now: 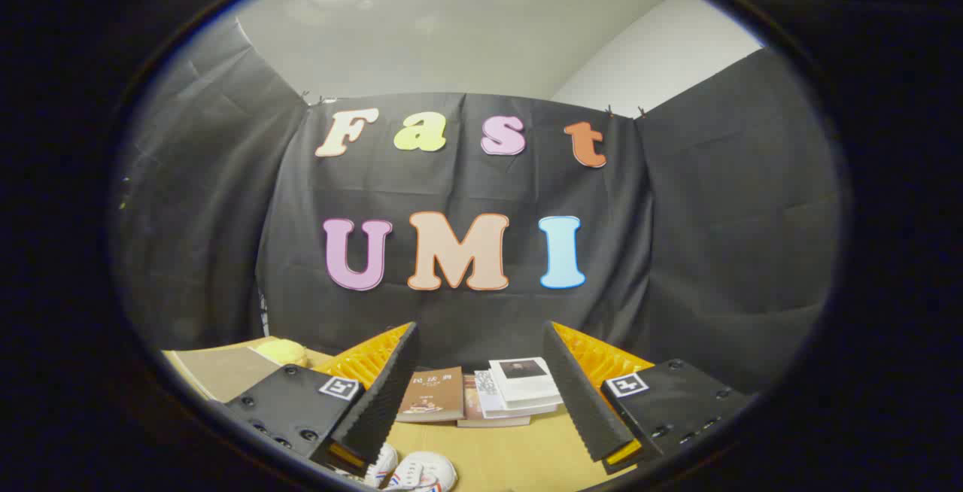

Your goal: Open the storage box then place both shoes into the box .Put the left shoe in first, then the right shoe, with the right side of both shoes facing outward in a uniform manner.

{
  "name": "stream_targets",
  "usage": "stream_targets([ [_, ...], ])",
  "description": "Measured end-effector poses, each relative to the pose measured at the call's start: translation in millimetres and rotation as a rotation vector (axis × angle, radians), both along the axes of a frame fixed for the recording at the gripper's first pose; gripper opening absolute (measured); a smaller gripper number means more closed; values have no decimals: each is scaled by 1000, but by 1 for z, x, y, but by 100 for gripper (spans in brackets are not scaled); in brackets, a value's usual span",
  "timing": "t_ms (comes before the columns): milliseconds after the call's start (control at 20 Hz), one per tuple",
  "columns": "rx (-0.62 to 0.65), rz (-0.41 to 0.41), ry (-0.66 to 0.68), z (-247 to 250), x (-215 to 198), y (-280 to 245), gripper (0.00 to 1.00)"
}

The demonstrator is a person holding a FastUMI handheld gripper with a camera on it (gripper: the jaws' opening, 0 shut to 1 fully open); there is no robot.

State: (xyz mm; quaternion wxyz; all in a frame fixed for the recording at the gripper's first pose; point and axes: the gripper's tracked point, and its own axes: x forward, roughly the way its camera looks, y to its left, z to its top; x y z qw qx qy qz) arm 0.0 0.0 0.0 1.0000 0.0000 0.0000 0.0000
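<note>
In the gripper view, the gripper (481, 372) is held level and aimed at the booth's back wall, well above the tabletop (527, 451). Its jaws stand wide apart with nothing between them — the two fingers (391, 394) frame only a stretch of table and the books beyond it.

By the look of things, the task has hardly begun. The pair of white shoes (410, 471) sits on the table just below and slightly to the left of the fingers, near the left finger's base. Both shoes lie side by side, touching or nearly so, with red-and-blue stripes showing on their sides. Which is the left shoe and which the right I cannot tell, as only their upper parts show. The storage box cannot be made out here, so whether it is open is unknown; I judge that opening it, then placing the left shoe and the right shoe in turn, all remains to be done.

Counted: two shoes; one brown-covered book (430, 396) lying flat between the fingers; a stack of white booklets (523, 385) just beside it — about three or four, hard to separate; one yellow rounded object (282, 351) beyond the left finger, next to a flat tan board (218, 372).
</note>
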Motion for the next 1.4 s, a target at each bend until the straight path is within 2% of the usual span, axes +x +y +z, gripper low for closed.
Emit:
stream_targets([
  [1400, -9, 26, -27, 21, 10, 18, 100],
])
